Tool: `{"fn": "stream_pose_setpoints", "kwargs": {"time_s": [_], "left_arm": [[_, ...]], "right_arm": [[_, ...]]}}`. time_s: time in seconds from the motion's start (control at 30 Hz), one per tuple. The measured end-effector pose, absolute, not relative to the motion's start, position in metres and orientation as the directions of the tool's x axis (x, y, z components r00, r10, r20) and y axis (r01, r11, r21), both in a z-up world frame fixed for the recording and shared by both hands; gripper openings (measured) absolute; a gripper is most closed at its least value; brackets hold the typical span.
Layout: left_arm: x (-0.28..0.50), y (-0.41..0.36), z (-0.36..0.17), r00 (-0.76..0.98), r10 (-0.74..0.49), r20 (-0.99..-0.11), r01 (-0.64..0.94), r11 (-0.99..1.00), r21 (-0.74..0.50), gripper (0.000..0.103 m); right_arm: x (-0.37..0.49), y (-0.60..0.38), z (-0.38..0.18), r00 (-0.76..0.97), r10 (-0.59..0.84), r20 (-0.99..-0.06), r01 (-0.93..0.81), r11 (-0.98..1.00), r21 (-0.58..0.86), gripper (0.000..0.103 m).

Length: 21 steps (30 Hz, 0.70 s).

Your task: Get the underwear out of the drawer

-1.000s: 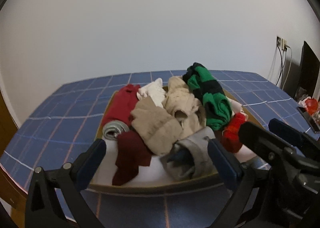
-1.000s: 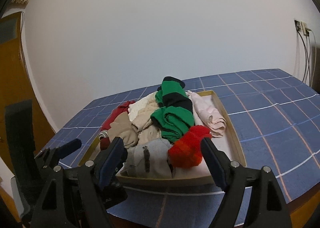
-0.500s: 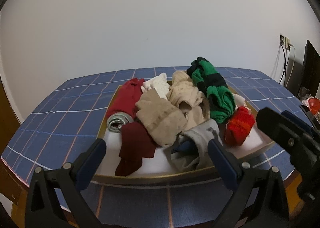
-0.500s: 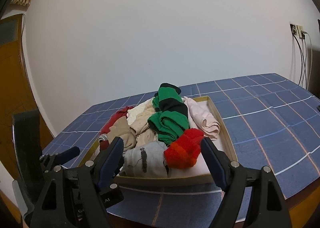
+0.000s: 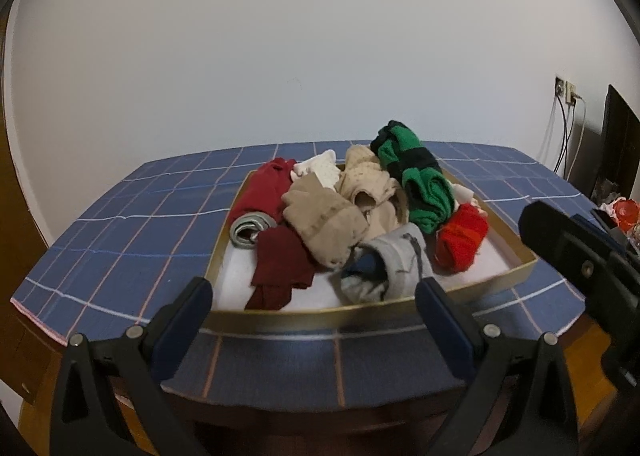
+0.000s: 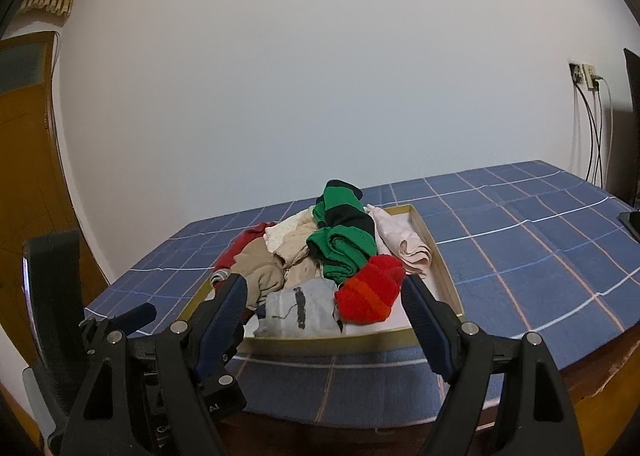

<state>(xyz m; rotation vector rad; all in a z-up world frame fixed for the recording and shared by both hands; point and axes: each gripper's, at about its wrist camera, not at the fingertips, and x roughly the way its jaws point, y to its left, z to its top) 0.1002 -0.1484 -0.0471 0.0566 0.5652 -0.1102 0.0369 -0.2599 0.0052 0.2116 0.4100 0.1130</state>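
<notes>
Both grippers hang short of the drawer (image 5: 372, 318), empty: left gripper (image 5: 314, 306) spread wide, right gripper (image 6: 324, 302) wide too, touching nothing. Underwear (image 5: 352, 212) sits heaped inside the drawer on the blue checked tablecloth (image 5: 140, 232).

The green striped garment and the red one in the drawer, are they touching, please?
Touching: the right wrist view shows the green striped garment lying against the red one's top edge, no gap.
</notes>
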Motion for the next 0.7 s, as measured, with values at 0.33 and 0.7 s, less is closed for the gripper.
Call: {"fn": "stream_pose_setpoints", "kwargs": {"time_s": [0.33,0.7], "left_arm": [[0.054,-0.145,-0.037,0.863,-0.092,-0.496,0.117,0.993,0.019,0.103],[0.012,-0.148,-0.027,0.882,-0.107,-0.460,0.129,0.992,0.015,0.103]], "right_arm": [[-0.013,-0.260,0.016,0.927,0.150,-0.343,-0.071,0.970,0.232,0.081],[-0.056,-0.260,0.021,0.934,0.158,-0.321,-0.077,0.965,0.251,0.082]]}}
